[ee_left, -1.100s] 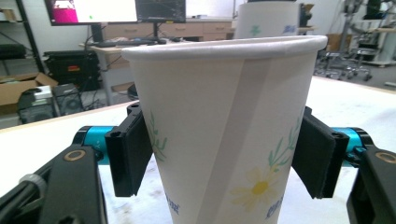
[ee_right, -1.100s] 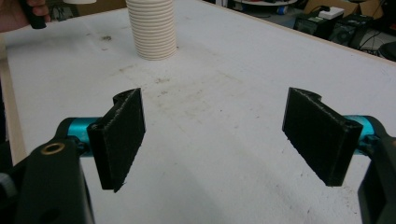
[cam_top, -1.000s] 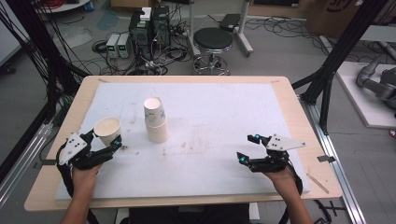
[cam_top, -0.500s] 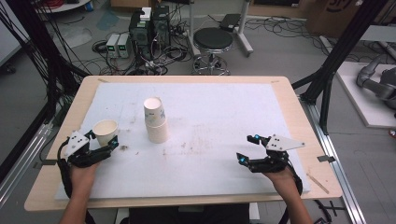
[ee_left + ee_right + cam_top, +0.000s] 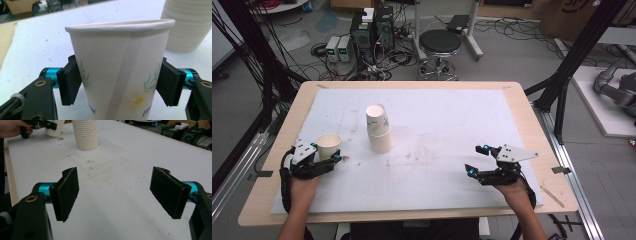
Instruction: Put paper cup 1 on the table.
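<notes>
A white paper cup with a flower print (image 5: 120, 75) stands upright between the black pads of my left gripper (image 5: 120, 85), which is shut on its lower half. In the high view that cup (image 5: 328, 145) and the left gripper (image 5: 328, 153) are near the table's left front. A tall stack of paper cups (image 5: 378, 128) stands just to their right, and its ribbed side (image 5: 187, 25) is close behind the held cup. My right gripper (image 5: 477, 159) is at the right front, open; its jaws have just been closing a little with nothing between them (image 5: 117, 187).
A white mat (image 5: 452, 120) with faint stains covers the wooden table (image 5: 532, 125). Beyond the far edge are a black stool (image 5: 440, 42), boxes of electronics (image 5: 372, 27) and cables on the floor. Black frame posts (image 5: 579, 55) flank the table.
The left gripper with the cup has come slightly nearer the front edge, and the cup now stands more upright. The right hand has stayed where it was.
</notes>
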The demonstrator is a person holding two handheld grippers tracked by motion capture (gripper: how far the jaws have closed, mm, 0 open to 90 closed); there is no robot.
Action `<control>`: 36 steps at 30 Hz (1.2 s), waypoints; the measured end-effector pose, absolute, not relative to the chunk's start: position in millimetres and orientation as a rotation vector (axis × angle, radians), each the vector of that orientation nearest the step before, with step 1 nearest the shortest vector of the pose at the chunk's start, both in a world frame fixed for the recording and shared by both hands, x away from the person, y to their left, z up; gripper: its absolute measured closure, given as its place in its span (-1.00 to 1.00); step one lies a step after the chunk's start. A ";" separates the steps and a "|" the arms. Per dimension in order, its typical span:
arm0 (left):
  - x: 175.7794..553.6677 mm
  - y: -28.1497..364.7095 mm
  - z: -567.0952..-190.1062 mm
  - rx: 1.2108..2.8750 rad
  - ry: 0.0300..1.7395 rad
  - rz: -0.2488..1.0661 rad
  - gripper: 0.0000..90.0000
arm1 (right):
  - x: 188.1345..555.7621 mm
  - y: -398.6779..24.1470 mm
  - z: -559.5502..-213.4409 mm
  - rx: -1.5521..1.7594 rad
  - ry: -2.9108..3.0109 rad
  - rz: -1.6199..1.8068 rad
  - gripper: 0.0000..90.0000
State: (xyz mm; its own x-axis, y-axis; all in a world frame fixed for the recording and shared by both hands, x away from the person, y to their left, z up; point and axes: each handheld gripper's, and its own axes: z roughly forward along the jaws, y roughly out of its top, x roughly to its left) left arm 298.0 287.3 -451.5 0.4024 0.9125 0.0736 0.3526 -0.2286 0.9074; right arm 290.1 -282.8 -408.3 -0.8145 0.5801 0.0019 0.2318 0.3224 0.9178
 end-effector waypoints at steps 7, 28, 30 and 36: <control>291.2 292.2 -451.3 1.775 1.168 0.759 -0.36 | 290.1 -282.8 -408.7 0.732 2.274 1.490 -0.50; 275.3 298.2 -445.0 1.696 1.215 0.739 -0.63 | 290.4 -280.9 -407.5 0.731 2.291 1.482 -0.52; 274.2 298.4 -442.5 1.675 1.209 0.749 -0.63 | 290.7 -280.9 -407.5 0.732 2.292 1.482 -0.52; 266.2 299.2 -423.9 1.596 1.159 0.783 -0.63 | 290.6 -282.0 -407.8 0.741 2.293 1.485 -0.52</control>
State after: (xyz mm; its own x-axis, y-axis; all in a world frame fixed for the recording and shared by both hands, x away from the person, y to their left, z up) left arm 266.2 299.2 -423.9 0.3383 0.9401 -0.0422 0.3115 -0.0696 0.9477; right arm 290.6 -282.0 -407.8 -0.8182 0.5746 0.0204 0.2538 0.3290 0.9096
